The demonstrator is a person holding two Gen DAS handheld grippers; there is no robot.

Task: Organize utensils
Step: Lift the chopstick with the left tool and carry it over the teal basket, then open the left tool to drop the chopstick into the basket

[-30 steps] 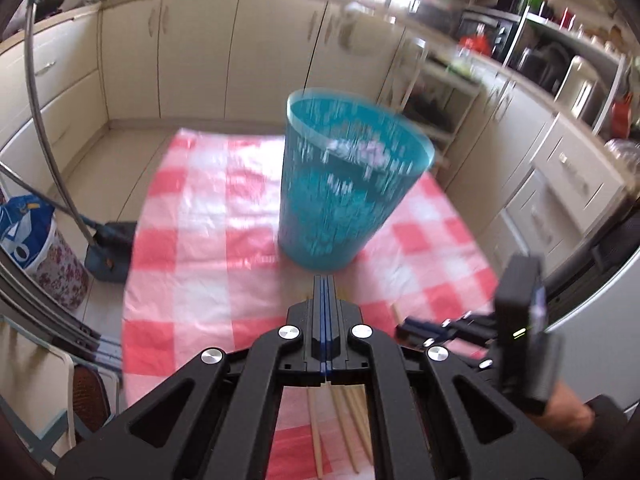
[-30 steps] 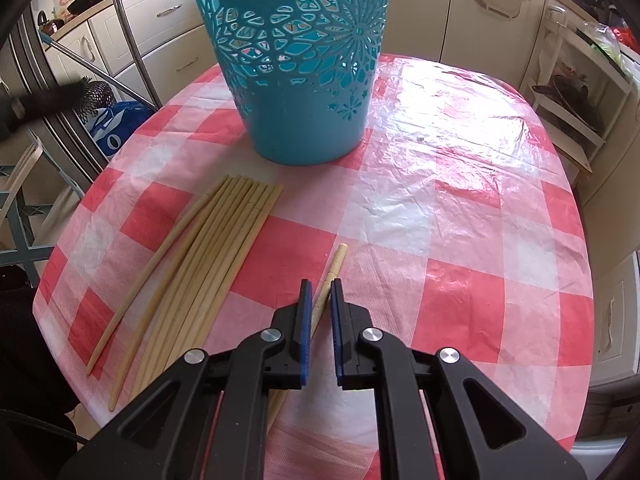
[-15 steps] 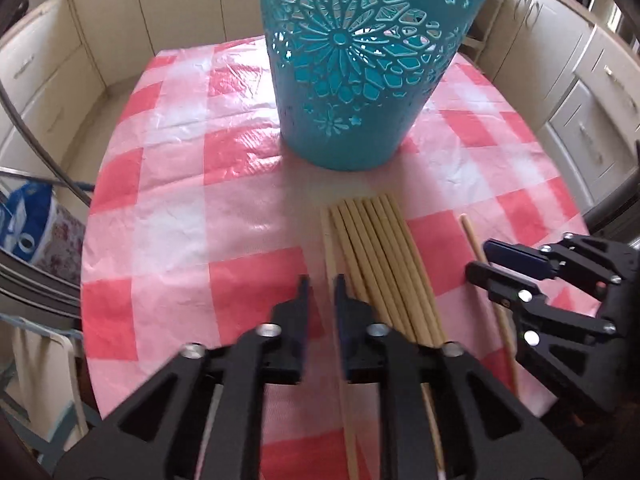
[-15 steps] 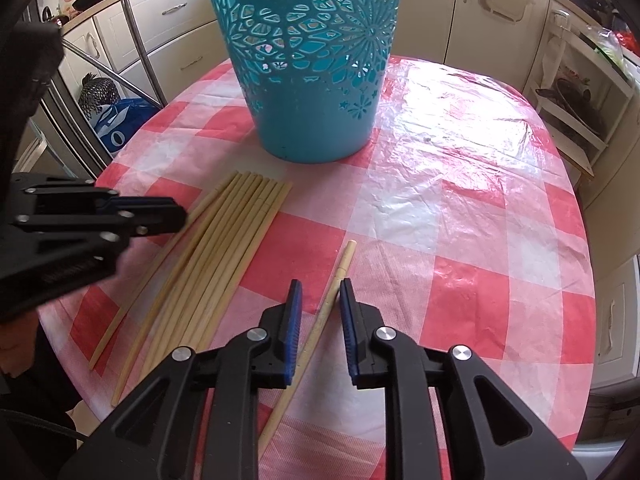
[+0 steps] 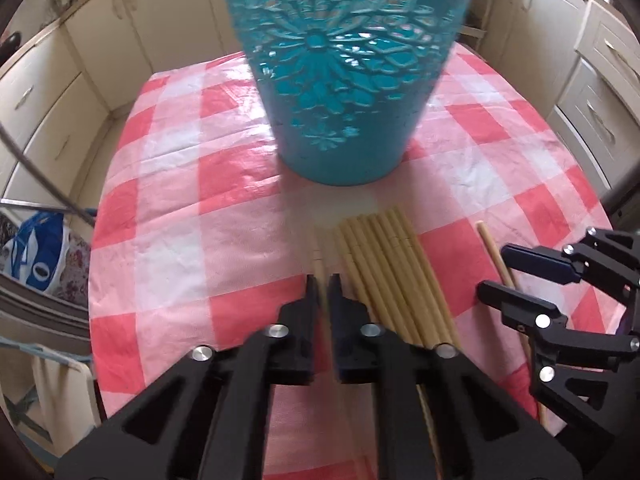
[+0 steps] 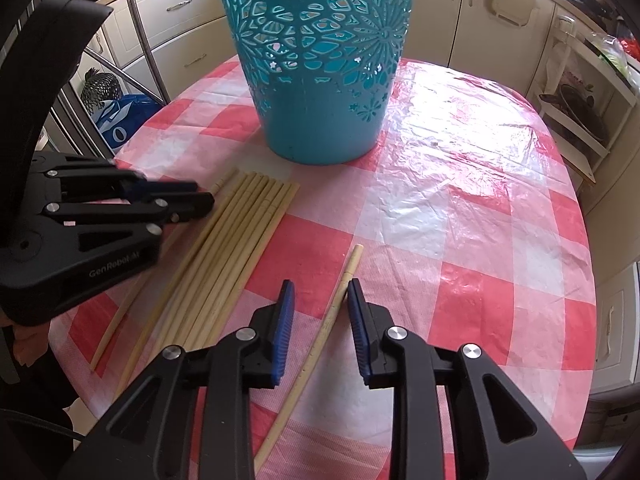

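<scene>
Both tools have dropped toward the counter over the last second, and each now straddles a chopstick. On the left, the left tool has gone from shut to a narrow gap, with the leftmost stick lying between its fingers, not yet pinched as far as I can tell. Beside it sits the bundle of about seven sticks, lying side by side and pointing at the basket, which stands upright just beyond their tips. Further right, the right tool has spread wide around one lone stick that lies apart from the bundle. So I count roughly nine chopsticks, all on the checked cloth, one basket, two tools. Nothing is lifted yet; the picking looks about to begin.
</scene>
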